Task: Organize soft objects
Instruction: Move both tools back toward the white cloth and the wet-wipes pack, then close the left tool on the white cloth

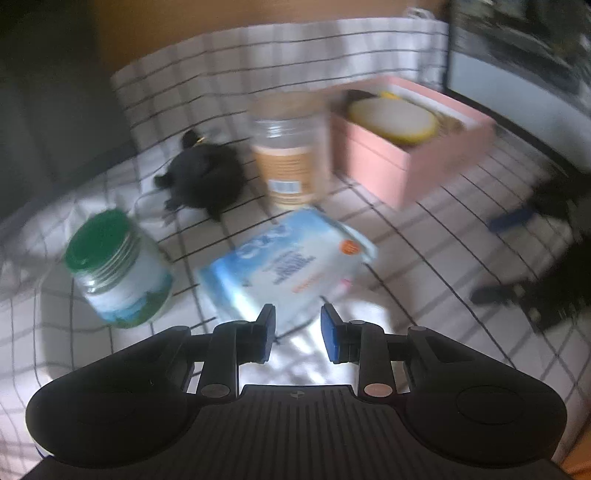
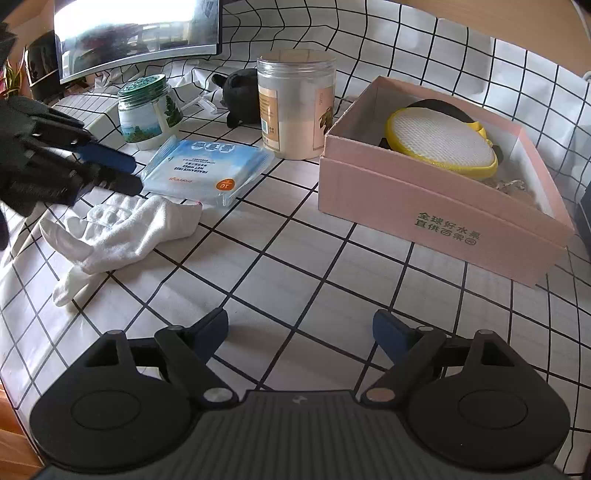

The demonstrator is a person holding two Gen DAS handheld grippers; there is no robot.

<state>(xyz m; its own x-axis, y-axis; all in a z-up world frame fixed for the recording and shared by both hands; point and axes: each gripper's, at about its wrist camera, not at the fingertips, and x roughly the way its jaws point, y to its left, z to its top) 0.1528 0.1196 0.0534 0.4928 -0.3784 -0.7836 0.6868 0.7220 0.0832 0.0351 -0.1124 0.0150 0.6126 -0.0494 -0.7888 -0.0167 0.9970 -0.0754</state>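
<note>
We spot the white glove (image 2: 122,229) lying flat on the tabletop (image 2: 295,266), touching the wipes pack (image 2: 207,170) — not yet boxed. In the pink box (image 2: 443,206) a yellow-rimmed pad (image 2: 441,146) already sits, so we judge the job partly done. Left tool (image 2: 110,171) hangs just over the glove, narrow, holding nothing; right tool (image 2: 300,332) stands wide, empty. Only the left view shows the whole black plush (image 1: 207,177) — though blurred.

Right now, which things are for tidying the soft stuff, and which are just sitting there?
For the job: white gloves, black plush turtle, wet wipes pack, pink box.

Just sitting: green-lidded jar, tall powder jar, monitor.
</note>
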